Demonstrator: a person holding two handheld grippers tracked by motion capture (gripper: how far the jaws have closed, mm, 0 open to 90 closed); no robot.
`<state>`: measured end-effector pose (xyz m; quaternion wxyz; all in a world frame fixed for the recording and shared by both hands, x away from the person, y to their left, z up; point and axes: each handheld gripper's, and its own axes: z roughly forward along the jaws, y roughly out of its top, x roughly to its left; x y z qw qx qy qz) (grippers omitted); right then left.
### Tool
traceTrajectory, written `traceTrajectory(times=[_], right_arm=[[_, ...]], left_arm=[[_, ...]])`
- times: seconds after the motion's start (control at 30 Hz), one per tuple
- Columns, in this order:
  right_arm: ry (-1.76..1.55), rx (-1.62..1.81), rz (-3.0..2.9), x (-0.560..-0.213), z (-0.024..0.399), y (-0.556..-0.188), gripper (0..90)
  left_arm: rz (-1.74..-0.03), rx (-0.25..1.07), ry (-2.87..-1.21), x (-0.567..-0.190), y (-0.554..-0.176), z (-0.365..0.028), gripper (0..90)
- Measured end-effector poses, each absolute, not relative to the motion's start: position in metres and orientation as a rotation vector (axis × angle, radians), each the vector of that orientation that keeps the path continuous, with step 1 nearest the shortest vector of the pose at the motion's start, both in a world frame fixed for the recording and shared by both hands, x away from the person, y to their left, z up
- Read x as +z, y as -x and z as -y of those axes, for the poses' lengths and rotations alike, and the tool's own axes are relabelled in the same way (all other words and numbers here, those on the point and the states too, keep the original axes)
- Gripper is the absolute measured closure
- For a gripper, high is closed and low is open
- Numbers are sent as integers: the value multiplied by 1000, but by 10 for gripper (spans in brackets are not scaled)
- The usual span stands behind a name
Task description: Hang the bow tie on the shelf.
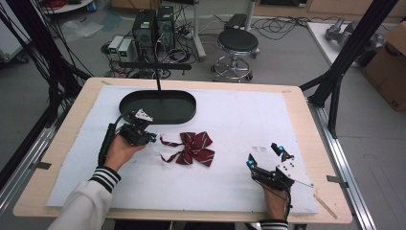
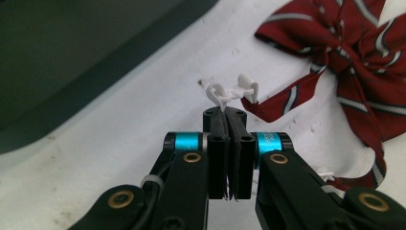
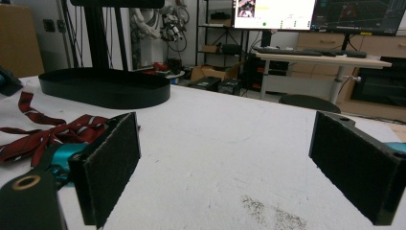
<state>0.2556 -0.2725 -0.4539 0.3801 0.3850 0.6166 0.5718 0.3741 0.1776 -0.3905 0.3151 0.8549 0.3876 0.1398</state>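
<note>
So the big wooden table (image 1: 306,120) has a white foam sheet (image 1: 239,120) covering most of the top. Up at about 11 o'clock on the sheet sits a black oval tray (image 1: 184,112) with a thin black post rising out of it.

Pretty much dead centre, just below the tray, lies a dark red bow tie with white stripes (image 1: 194,148), its thin straps trailing off toward 9 o'clock. One strap ends in a small white plastic clip (image 2: 232,91).

The left gripper (image 1: 152,138) is at 9 o'clock from the bow. Its jaws are pressed together, and in the left gripper view the white clip sits right at their tips, looks pinched there.

The right gripper (image 1: 265,157) is down at 4 o'clock from the bow, well apart from it, jaws spread wide with nothing between them.
</note>
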Motion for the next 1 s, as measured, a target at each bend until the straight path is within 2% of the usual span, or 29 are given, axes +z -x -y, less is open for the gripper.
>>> traceTrajectory(times=[0.57,1.0], right_arm=[[-982,1459,-1573,-454,272,-256,94],[-984,1460,-1574,-454,272,-256,94]], left_arm=[[-869,586,-1855,-355,-366,-204,874],[-835,664,-1724,-332,-379,-211,874]])
